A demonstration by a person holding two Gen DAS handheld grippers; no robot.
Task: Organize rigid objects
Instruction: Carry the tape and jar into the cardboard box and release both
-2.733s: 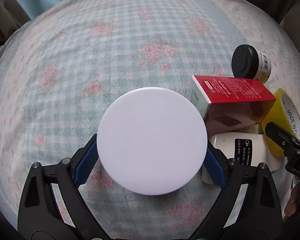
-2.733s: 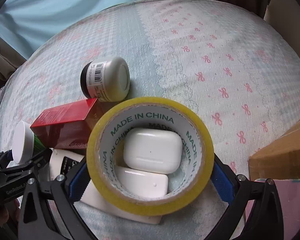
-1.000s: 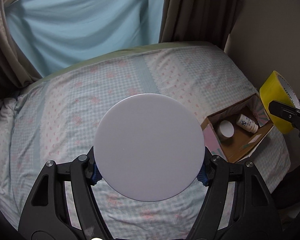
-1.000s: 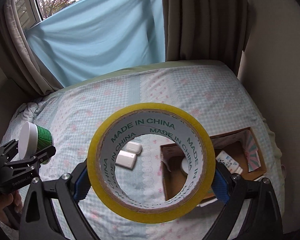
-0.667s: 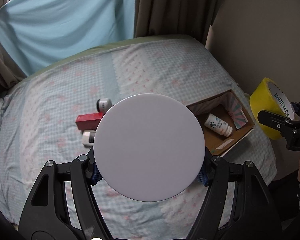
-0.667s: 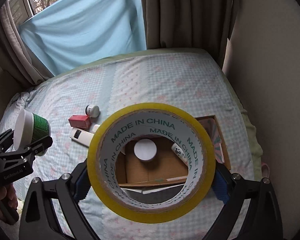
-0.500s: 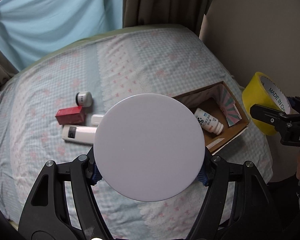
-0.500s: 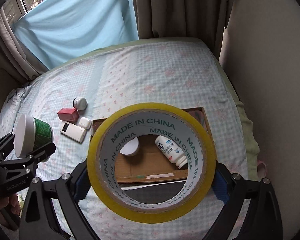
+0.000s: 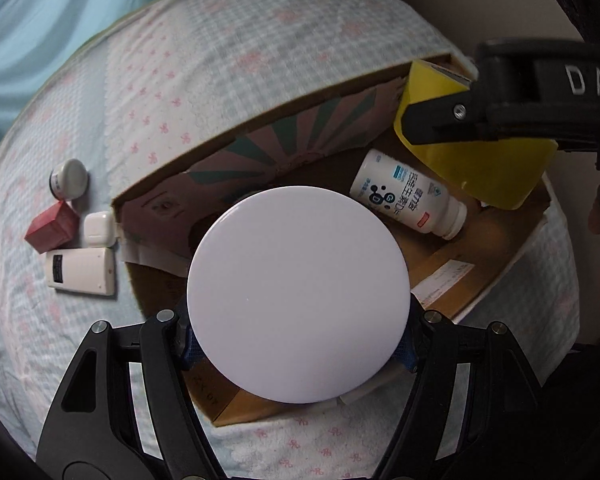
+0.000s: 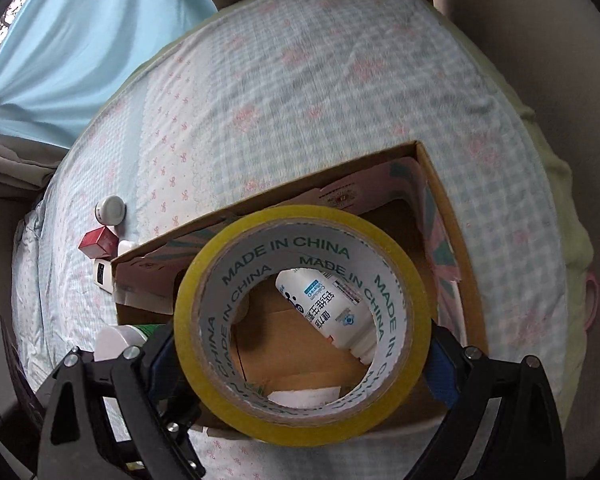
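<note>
left tool (image 9: 299, 334) | right tool (image 10: 302, 364) | both lowered over cardboard box (image 9: 440, 268)

Both grippers same build: black plastic frames with triangular cut-outs, silver screw heads at the pivots, blue pads on the inner faces of the fingers. Left gripper (image 9: 299, 338) fills the bottom of the left wrist view, two screws showing per side; right gripper (image 10: 302, 356) fills the bottom of the right wrist view with the same layout, blue pad (image 10: 440, 376) clearest at lower right. In the left wrist view, upper right, the right gripper's black body carries white lettering "DA…", cut off by the frame edge, plus one silver screw (image 9: 459, 110) near a finger's base.
</note>
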